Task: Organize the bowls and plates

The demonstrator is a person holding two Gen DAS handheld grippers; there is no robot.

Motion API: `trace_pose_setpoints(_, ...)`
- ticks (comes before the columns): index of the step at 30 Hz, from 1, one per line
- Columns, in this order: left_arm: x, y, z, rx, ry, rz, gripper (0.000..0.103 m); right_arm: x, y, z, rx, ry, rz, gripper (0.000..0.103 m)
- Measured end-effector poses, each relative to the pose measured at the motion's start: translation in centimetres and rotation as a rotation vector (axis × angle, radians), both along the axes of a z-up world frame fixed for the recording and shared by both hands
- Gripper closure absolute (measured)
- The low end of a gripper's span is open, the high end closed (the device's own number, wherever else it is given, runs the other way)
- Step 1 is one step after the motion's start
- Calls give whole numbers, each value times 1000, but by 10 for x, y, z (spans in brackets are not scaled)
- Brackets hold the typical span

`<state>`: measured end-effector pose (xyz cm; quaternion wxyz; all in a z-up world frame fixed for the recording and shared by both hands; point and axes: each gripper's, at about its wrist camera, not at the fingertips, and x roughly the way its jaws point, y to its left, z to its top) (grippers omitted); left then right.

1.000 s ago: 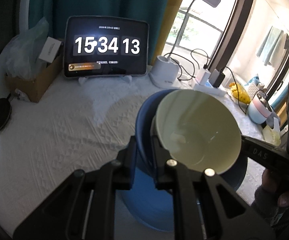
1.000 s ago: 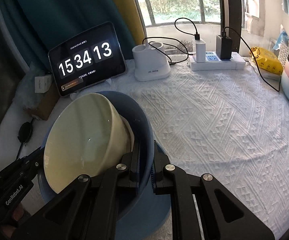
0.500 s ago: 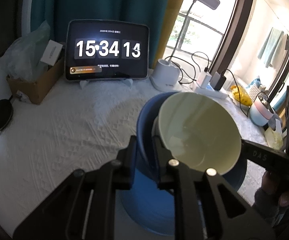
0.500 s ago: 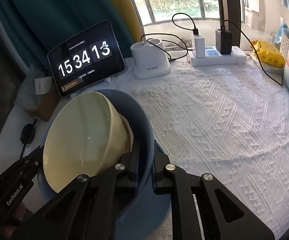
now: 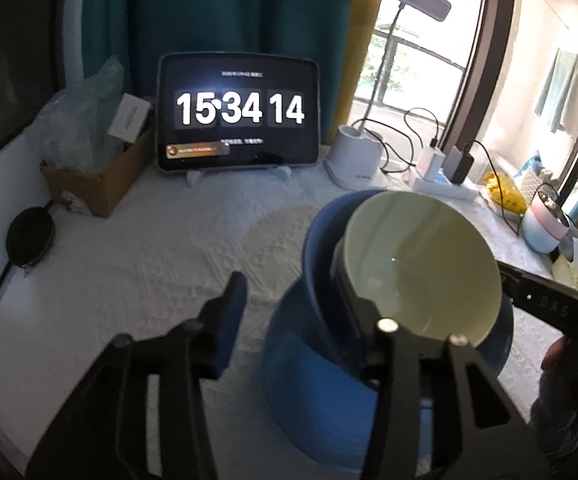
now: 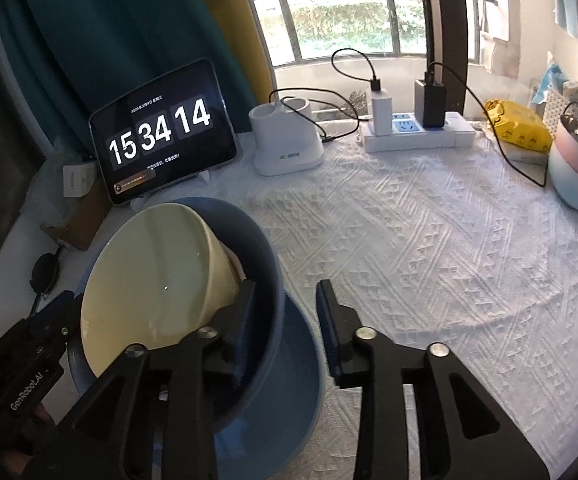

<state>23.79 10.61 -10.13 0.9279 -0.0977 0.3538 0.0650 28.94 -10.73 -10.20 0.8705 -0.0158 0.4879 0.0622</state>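
From the left wrist, the left gripper (image 5: 289, 312) stands with its jaws parted, having just been opening; the rim of the blue bowl (image 5: 321, 264) lies between them, the near finger clear of it on the outer side and the far finger inside the rim by the cream bowl (image 5: 421, 264). The cream bowl sits nested in the blue bowl, both tilted, and they rest on a blue plate (image 5: 305, 392) on the white tablecloth (image 5: 129, 264). A tablet (image 5: 238, 114) showing a clock stands at the back, with a cardboard box (image 5: 97, 184) to its left and a white lamp base (image 5: 355, 158) to its right. From the right wrist, the right gripper (image 6: 287, 312) has also just been opening its jaws; the blue bowl's (image 6: 257, 256) rim is between them, one finger inside against the wall and the other standing apart outside. The cream bowl (image 6: 153, 276) leans inside it, over the plate (image 6: 285, 400). A power strip (image 6: 417, 134) and a yellow packet (image 6: 519, 128) lie near the window.
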Motion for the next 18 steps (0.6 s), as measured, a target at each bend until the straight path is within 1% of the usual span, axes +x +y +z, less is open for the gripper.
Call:
trace_pose_setpoints(2, -1, 0, 1, 3, -3, 3, 55, -2, -1, 2, 3, -4, 2, 63)
trace_pose_setpoints(4, -3, 1, 2, -1, -9, 15, 53, -5, -2, 4, -1, -10, 2, 62)
trace_pose_setpoints(7, -9, 2, 5, 2, -22, 37, 49, -9, -3, 7, 0, -21, 2, 61)
trace_pose_setpoints(11, -18, 2, 9, -1, -45, 41, 48, -16, -6, 12, -8, -36, 2, 60)
trace_pose_setpoints(18, -39, -11, 21, -4, -86, 5, 47, -30, -6, 18, -21, -46, 9, 60)
